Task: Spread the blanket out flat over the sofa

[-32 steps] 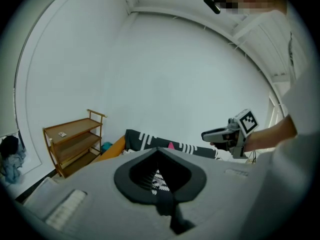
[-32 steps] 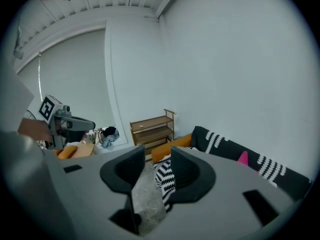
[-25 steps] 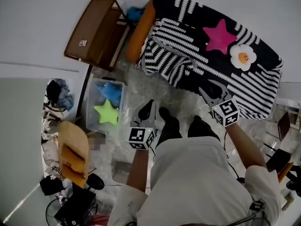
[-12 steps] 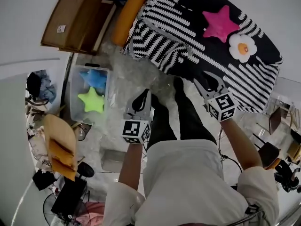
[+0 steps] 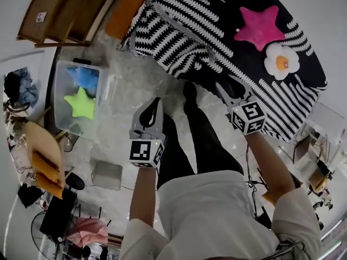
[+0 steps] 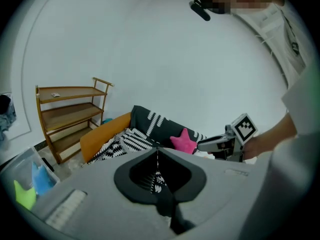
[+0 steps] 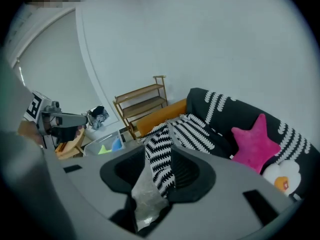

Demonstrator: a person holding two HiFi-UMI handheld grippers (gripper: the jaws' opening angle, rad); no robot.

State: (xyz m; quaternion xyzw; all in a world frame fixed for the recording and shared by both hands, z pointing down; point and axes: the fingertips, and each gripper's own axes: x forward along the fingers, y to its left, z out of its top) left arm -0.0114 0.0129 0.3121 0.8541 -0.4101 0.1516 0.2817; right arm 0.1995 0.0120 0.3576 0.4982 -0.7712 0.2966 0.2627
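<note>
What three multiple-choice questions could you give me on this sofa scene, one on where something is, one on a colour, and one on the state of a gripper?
1. The green star lies:
A. on a windowsill
B. in the clear bin on the floor
C. on the wooden shelf

2. The star cushion on the sofa is:
A. pink
B. yellow
C. grey

3. The jaws of the right gripper are:
A. pressed together
B. clamped on the star cushion
C. apart, gripping nothing

Answers:
1 B, since the head view shows it inside the bin beside a blue one.
2 A, since it shows bright pink in all three views.
3 C, since the right gripper view shows a clear gap between the jaws, with nothing pinched in it.
</note>
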